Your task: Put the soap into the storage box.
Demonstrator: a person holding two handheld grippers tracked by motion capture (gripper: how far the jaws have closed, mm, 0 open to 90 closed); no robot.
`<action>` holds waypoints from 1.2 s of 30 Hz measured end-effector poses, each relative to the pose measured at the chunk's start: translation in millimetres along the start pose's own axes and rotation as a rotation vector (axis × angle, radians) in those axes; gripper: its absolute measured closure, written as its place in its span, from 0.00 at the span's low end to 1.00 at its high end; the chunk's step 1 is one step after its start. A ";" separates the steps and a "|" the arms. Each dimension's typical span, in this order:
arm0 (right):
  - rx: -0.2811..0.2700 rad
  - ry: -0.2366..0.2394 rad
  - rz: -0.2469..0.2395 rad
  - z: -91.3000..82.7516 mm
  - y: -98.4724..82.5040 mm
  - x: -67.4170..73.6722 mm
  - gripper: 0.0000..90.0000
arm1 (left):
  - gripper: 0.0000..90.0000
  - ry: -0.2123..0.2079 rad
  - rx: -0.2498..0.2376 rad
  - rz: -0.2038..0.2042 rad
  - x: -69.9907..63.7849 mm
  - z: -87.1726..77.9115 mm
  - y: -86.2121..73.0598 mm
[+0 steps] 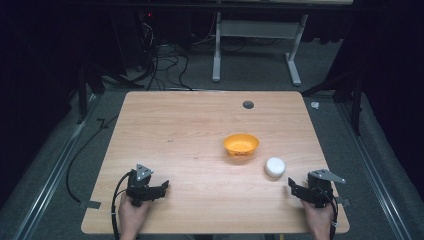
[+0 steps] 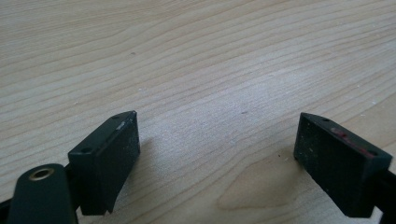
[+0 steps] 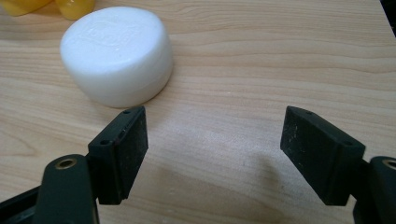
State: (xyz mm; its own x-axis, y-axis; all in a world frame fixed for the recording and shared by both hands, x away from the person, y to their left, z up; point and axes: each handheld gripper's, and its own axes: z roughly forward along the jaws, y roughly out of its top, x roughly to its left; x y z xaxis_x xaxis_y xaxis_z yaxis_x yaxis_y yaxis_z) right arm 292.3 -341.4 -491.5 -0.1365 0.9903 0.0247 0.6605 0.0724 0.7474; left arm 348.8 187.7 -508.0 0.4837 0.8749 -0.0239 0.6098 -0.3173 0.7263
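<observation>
Resting: both grippers sit low at the near edge of the light wooden tabletop, each held by a hand entering from the near side.
Left gripper: the black two-jaw left gripper lies at the near left of the tabletop, its grey three-cornered plate on top, a black cable trailing toward the near edge; the left hand holds it from behind.
Left jaws: spread wide apart with nothing between them; in the left gripper view bare wood grain shows in the gap.
Right gripper: the black two-jaw right gripper lies at the near right of the tabletop, held by the right hand, with its own grey plate on top.
Right jaws: spread wide apart and holding nothing; in the right gripper view the wood between them is bare.
White object: a round, flat-topped white plastic jar stands upright right of centre, near the right gripper but not touching it; in the right gripper view it sits just beyond the left-hand jaw, faint raised lettering on its top, unreadable.
Orange object: a shallow orange plastic bowl stands just far-left of the white jar, a small gap between them; its edge appears at the upper left of the right gripper view.
Tabletop detail: a dark round hole lies near the far edge.
Surroundings: grey carpeted floor, white desk legs and tangled black cables beyond the far edge.
</observation>
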 end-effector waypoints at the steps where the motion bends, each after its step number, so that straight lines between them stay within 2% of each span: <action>1: -0.006 0.004 -0.007 -0.4 -0.8 0.3 0.27 | 0.16 0.000 0.000 0.000 0.0 0.0 0.0; 6: -0.010 0.024 -0.005 -3.8 -4.8 6.1 0.27 | 0.16 0.000 0.000 0.000 0.0 0.0 0.0; 9: -0.013 0.034 -0.021 -5.4 -6.4 11.2 0.27 | 0.16 0.000 0.000 0.000 0.0 0.0 0.0; 19: -0.032 0.069 -0.029 -13.8 -1.8 22.5 0.24 | 0.16 0.000 0.000 0.000 0.0 0.1 0.0; 28: -0.039 0.093 -0.072 -10.7 8.5 37.7 0.23 | 0.16 0.000 0.000 0.000 0.0 0.0 0.0; 36: -0.024 0.086 -0.084 -2.9 19.8 44.8 0.21 | 0.16 0.000 0.000 0.000 0.0 0.0 0.0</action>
State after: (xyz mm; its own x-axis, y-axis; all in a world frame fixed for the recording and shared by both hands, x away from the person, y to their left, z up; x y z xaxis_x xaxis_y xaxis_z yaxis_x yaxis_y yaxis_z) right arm 297.1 -296.0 -473.7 -0.2542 0.9670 0.0168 0.6260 0.1513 0.7650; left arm 348.9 187.7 -508.0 0.4832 0.8752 -0.0241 0.6100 -0.3168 0.7263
